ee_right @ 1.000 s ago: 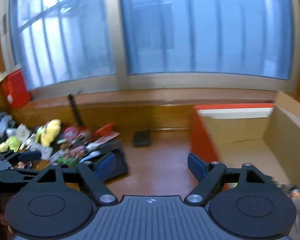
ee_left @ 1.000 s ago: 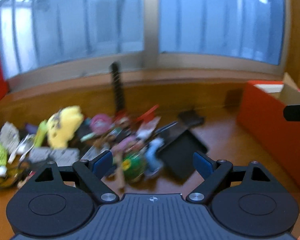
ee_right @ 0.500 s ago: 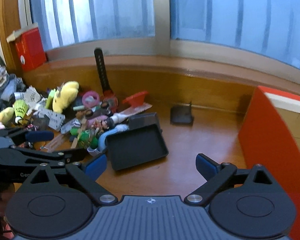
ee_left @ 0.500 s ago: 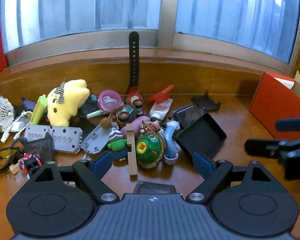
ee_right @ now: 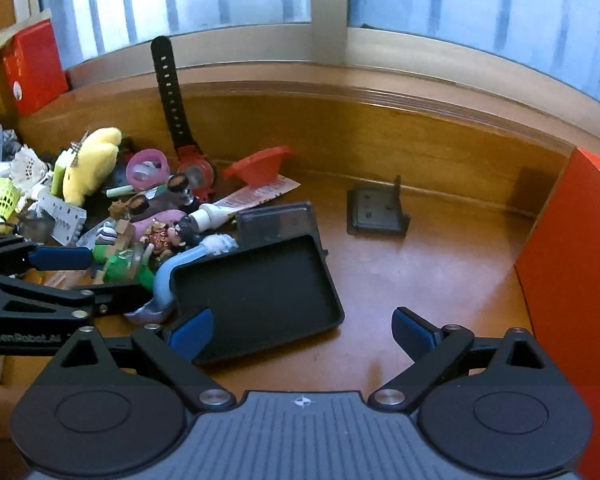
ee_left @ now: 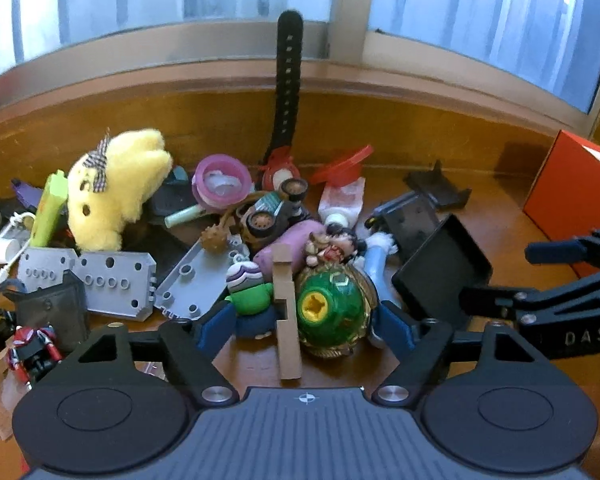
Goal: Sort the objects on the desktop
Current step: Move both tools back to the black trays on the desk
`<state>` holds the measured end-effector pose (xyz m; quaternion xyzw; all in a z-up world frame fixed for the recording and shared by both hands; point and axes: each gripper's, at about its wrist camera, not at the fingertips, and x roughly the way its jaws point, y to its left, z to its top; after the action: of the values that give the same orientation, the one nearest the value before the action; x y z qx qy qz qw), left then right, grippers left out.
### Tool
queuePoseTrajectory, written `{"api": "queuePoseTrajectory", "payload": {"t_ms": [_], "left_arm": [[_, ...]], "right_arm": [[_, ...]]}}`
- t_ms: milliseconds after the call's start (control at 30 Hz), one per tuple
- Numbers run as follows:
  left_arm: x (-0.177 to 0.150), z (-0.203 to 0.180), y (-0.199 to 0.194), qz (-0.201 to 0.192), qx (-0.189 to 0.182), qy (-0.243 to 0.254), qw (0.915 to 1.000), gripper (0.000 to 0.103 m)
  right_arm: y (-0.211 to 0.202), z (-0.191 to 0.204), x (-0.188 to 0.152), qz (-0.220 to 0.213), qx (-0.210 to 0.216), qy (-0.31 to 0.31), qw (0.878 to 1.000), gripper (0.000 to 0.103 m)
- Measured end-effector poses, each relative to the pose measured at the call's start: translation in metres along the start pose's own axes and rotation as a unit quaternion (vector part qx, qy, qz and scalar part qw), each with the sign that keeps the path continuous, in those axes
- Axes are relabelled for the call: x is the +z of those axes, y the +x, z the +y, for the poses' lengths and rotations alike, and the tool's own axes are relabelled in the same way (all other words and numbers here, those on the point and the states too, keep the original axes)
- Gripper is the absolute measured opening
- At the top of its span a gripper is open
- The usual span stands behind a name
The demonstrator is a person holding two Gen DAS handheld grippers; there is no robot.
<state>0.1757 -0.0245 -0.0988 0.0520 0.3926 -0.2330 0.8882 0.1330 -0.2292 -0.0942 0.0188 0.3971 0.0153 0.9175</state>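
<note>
A heap of small toys lies on the wooden desk. My left gripper [ee_left: 306, 326] is low over its near edge, jaws closing. A green spinning top [ee_left: 332, 312], an upright wooden block [ee_left: 286, 312] and a small green figure [ee_left: 248, 300] sit between its pads, and I see no pad pressing on them. My right gripper [ee_right: 302, 332] stands wide open over the near edge of a black tray [ee_right: 256, 288], nothing held. Its left finger overlaps the tray's near corner. In the left wrist view the right gripper's fingers [ee_left: 556, 250] reach in from the right.
A yellow plush [ee_left: 112, 192], pink cup [ee_left: 220, 180], black-strapped watch [ee_left: 286, 80], tube [ee_left: 340, 200] and grey perforated plates [ee_left: 112, 280] fill the heap. A red box [ee_right: 572, 280] stands on the right. A black bracket [ee_right: 376, 212] lies alone near the back wall.
Both grippers came down and forward toward the heap. The left jaws have narrowed around the green top and block. The right jaws opened wider and now hang close over the black tray.
</note>
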Motion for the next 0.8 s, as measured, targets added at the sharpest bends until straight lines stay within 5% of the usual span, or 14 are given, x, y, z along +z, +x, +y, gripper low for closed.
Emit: {"api": "queuePoseTrajectory", "payload": {"t_ms": [300,400,467,567,667,800], "left_arm": [[-0.001,0.003,0.003,0.008,-0.006,0.023,0.9997,0.062],[-0.001,0.000,0.002,0.009,-0.008,0.030,0.9995,0.045],[-0.001,0.000,0.001,0.012,-0.009,0.033,0.9993,0.028],[-0.003,0.002,0.000,0.018,-0.001,0.032,0.9993,0.017],[-0.003,0.006,0.001,0.023,0.009,0.024,0.9994,0.017],[-0.002,0.006,0.005,0.021,0.015,0.021,0.9994,0.020]], "right_arm": [[0.023,0.013,0.004,0.002,0.010,-0.051,0.999,0.097],[0.026,0.014,0.005,-0.001,0.017,-0.052,0.998,0.096],[0.027,0.012,0.005,0.004,0.018,-0.049,0.999,0.083],[0.027,0.006,0.005,0.008,0.017,-0.026,0.999,0.066],[0.024,-0.004,0.006,0.011,0.014,-0.003,1.000,0.051],[0.019,-0.009,0.003,0.019,0.019,0.014,1.000,0.054]]}}
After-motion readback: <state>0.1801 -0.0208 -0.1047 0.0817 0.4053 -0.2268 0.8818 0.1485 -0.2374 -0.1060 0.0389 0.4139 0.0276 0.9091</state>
